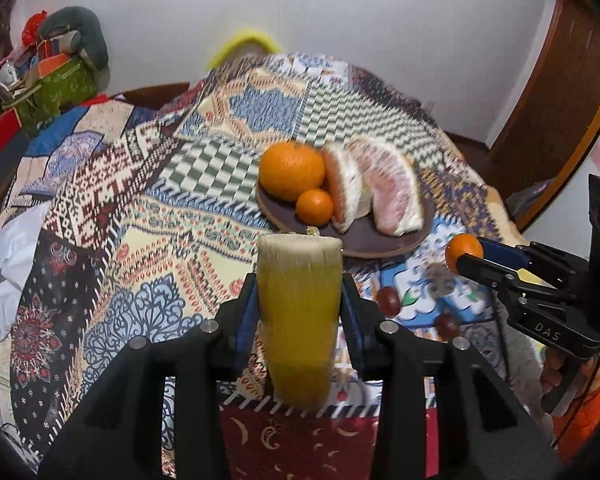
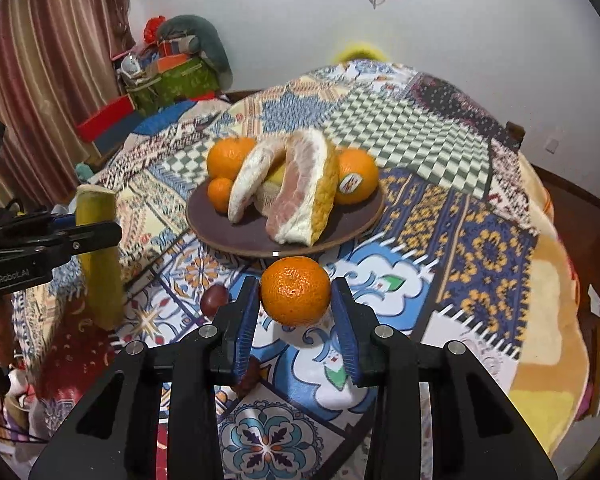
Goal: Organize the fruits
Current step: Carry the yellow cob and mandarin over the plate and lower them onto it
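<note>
both grippers loaded, l gripper [image 1: 300,304] clamped on the yellow cane piece [image 1: 298,320] w/ its long axis along the fingers, r gripper [image 2: 296,312] pinching a small mandarin [image 2: 296,290], w/ plate [image 2: 220,236] straight ahead of both, r nearer.

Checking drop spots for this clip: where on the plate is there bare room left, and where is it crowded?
The plate shows a bare strip along its near rim, in front of the pomelo wedges, facing the mandarin in the right gripper. Its middle and far side are crowded with wedges and oranges.
</note>
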`<action>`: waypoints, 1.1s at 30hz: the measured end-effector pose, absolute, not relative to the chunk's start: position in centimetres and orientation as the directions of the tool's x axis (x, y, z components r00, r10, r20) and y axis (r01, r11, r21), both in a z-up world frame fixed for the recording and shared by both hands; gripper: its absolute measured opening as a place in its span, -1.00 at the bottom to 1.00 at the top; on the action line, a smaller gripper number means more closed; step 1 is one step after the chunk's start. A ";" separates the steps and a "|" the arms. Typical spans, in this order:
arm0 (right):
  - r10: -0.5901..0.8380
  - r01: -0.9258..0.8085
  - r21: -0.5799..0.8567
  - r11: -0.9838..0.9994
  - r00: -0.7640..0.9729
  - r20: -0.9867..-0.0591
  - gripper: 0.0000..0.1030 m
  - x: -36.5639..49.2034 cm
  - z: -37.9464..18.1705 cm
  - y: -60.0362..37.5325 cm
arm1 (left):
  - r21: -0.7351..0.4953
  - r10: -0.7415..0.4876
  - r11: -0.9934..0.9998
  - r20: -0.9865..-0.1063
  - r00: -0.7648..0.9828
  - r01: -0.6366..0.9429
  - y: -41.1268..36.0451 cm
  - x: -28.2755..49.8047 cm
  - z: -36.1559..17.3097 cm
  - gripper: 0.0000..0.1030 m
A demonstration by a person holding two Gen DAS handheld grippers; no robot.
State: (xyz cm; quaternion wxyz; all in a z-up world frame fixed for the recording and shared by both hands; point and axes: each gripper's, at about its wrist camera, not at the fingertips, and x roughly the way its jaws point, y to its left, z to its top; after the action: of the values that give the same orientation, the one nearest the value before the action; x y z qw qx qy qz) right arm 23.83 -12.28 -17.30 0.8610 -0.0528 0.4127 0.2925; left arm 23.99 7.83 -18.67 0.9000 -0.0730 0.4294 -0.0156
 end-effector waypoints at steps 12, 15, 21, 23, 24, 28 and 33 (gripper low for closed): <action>0.455 -0.516 0.146 0.844 0.545 -0.704 -0.35 24.5 -15.5 -13.5 | -0.161 -0.106 0.987 -0.714 0.692 -0.015 6.7 25.5 -16.1 -0.26; 0.454 -0.509 0.150 0.848 0.549 -0.702 -0.35 25.0 -15.5 -13.8 | -0.166 -0.117 0.986 -0.710 0.695 -0.003 6.3 26.1 -15.8 -0.26; 0.453 -0.502 0.149 0.852 0.562 -0.693 -0.35 26.0 -15.4 -13.8 | -0.170 -0.131 0.985 -0.710 0.691 0.012 5.7 27.5 -15.9 -0.26; 0.449 -0.499 0.146 0.854 0.566 -0.691 -0.35 26.5 -15.4 -13.8 | -0.170 -0.131 0.985 -0.719 0.683 0.010 5.6 28.2 -16.2 -0.26; 0.449 -0.498 0.146 0.855 0.567 -0.691 -0.35 26.8 -15.5 -13.8 | -0.168 -0.129 0.986 -0.723 0.679 0.008 5.5 28.6 -16.4 -0.26; 0.434 -0.490 0.137 0.861 0.565 -0.702 -0.35 28.1 -16.1 -13.5 | -0.166 -0.125 0.986 -0.725 0.677 0.005 5.4 29.9 -16.4 -0.25; 0.416 -0.481 0.129 0.867 0.556 -0.720 -0.35 29.6 -17.1 -13.2 | -0.168 -0.123 0.986 -0.726 0.677 -0.001 5.6 31.1 -16.7 -0.25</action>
State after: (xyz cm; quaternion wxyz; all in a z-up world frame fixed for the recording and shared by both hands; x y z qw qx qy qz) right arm 29.55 -13.23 -17.05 0.8812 -0.0415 0.3963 0.2545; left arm 31.06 5.58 -16.72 0.9124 -0.0774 0.4005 -0.0336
